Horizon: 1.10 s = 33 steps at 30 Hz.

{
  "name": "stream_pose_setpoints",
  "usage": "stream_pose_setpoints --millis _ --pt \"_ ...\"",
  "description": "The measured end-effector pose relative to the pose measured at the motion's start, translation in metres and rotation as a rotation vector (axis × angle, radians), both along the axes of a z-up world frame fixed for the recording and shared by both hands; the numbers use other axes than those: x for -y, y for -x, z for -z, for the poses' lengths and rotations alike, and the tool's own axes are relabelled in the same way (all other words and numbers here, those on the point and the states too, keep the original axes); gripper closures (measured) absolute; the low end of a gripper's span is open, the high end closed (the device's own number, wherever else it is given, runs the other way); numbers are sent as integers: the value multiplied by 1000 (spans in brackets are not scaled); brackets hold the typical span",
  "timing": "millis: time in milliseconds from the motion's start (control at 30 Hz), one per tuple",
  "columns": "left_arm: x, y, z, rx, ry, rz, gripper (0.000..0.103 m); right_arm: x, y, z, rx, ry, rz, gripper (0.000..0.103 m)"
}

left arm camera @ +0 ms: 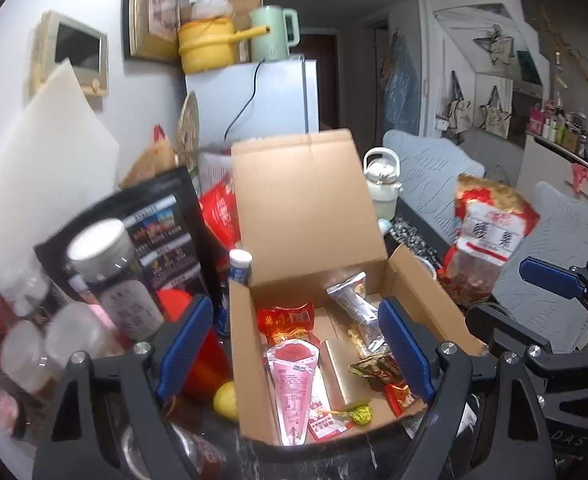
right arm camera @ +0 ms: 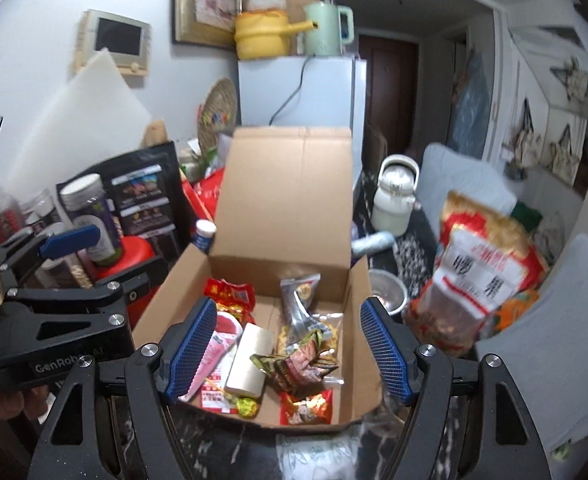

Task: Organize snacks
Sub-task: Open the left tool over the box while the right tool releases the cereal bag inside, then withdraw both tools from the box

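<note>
At the left edge of the dark marble table (right arm camera: 326, 456), jars (left arm camera: 113, 276) and a black pouch (left arm camera: 161, 232) stand crowded together, upright and leaning on one another, seemingly parked there to leave the middle free. The left gripper (left arm camera: 294, 356) hangs over the near-left part of the box (left arm camera: 318, 208), its jaws spread wide and holding nothing; one pad sits outside the box's left wall, the other over its interior, so it looks ready either to reach in or to steady the wall.

The box stands at the table's middle with its lid propped upright at the back, which keeps the opening clear for loading. Inside lie the snacks: a pink cone packet (left arm camera: 294, 384) along the left wall, a red packet (left arm camera: 289, 320) behind it, a silver packet (left arm camera: 354, 300) toward the back right, a brown wrapper (right arm camera: 298, 364) and a small red sachet (right arm camera: 306, 406) near the front. They lie loose and overlapping, dropped rather than stacked.

The right gripper (right arm camera: 289, 348) hovers over the box's front, jaws likewise released and empty. At the table's right edge a large red-and-white bag (right arm camera: 478, 280) stands outside the box, probably the next thing to sort.
</note>
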State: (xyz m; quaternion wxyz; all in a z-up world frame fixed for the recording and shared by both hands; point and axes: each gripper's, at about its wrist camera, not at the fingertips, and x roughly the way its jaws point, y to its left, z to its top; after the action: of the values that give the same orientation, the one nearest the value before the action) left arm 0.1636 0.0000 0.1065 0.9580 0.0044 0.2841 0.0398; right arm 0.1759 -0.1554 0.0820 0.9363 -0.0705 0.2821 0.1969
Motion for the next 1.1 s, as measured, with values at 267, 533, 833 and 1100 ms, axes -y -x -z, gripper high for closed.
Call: stream_pose_setpoints --millis 267,533,833,1100 --pt "7 57 -30 92 -10 72 18 7 52 -26 57 -16 2 28" --pt "12 98 -34 106 16 119 18 15 101 -37 112 -6 6 28" --pt "21 127 -15 76 26 158 18 21 142 -23 120 5 1 28" --pt "29 147 10 52 38 177 18 31 160 8 79 0 11 28"
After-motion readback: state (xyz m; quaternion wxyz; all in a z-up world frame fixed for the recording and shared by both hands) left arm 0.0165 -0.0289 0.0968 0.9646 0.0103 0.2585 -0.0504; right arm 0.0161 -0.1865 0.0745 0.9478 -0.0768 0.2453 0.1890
